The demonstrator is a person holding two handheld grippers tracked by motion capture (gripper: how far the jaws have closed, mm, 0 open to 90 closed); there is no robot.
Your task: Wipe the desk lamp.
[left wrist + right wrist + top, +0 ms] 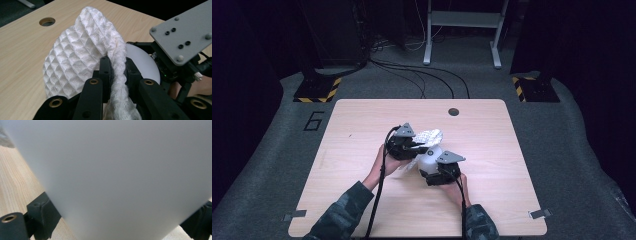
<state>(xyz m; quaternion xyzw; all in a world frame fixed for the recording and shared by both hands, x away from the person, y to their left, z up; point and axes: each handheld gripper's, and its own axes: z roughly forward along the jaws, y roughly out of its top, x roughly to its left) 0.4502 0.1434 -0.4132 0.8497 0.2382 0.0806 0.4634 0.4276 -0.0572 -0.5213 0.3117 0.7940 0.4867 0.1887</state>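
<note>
High view: At the middle of the wooden table, your left gripper lifts a white waffle-weave cloth against a frosted white cup, which your right gripper holds just beside it.

High view, risk: The two grippers work almost touching; a careless turn of either wrist could knock their grey plates together and jar the cup.

Left gripper view: Your left gripper is clenched on a bunched ridge of the cloth, the rest billowing up and to the left of the jaws. The cup shows behind the fold as a pale curve, with the right gripper's plate close at hand.

Left gripper view, risk: You hold only a narrow pleat. Pull hard and the fabric may slide out of the pads, or the loose bulk may snag on the other gripper.

Right gripper view: The cup sits between your right gripper's jaws, one at each lower corner, hugging its sides; it looks grasped.

Right gripper view, risk: The wall is smooth and tapered. Pressing the cloth against it could twist the cup in the jaws or squeeze it out onto the table.
</note>
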